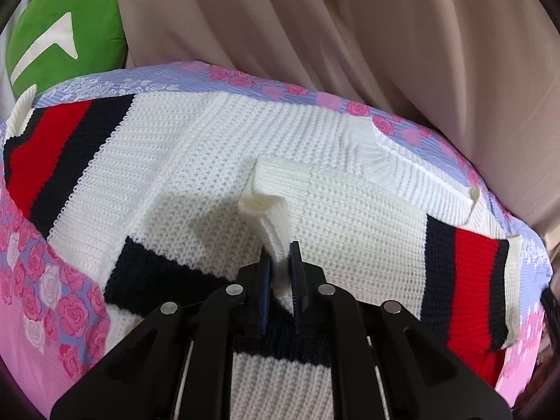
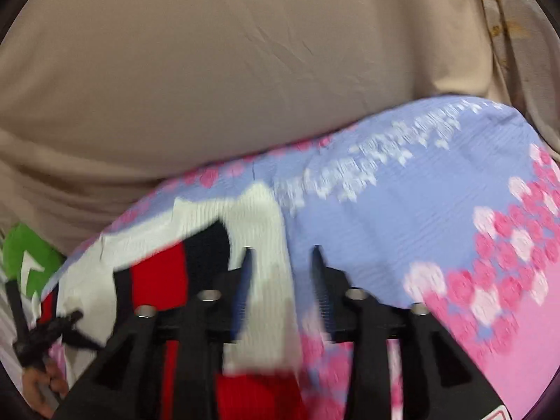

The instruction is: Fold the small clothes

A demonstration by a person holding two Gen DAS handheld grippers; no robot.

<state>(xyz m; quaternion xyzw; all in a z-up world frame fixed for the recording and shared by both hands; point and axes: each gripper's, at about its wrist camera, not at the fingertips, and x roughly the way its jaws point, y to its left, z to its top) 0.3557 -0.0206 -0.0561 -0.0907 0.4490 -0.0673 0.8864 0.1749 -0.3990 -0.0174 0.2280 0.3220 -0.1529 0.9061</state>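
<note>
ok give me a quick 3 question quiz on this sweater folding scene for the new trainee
1. True or false: the left gripper is shut on a fold of the white knit sweater.
2. Multiple choice: the right gripper is (a) shut on the sweater, (b) open above the sweater's edge, (c) shut on the green plush.
3. Fill in: the sweater lies on a ____ bedspread.

Key
1. True; white knit is pinched between its pads.
2. b; the fingers stand apart with nothing clamped, though the view is blurred.
3. Floral, lilac and pink with roses.

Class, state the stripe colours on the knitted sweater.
Red and navy on white sweater; clearest in left wrist view.
</note>
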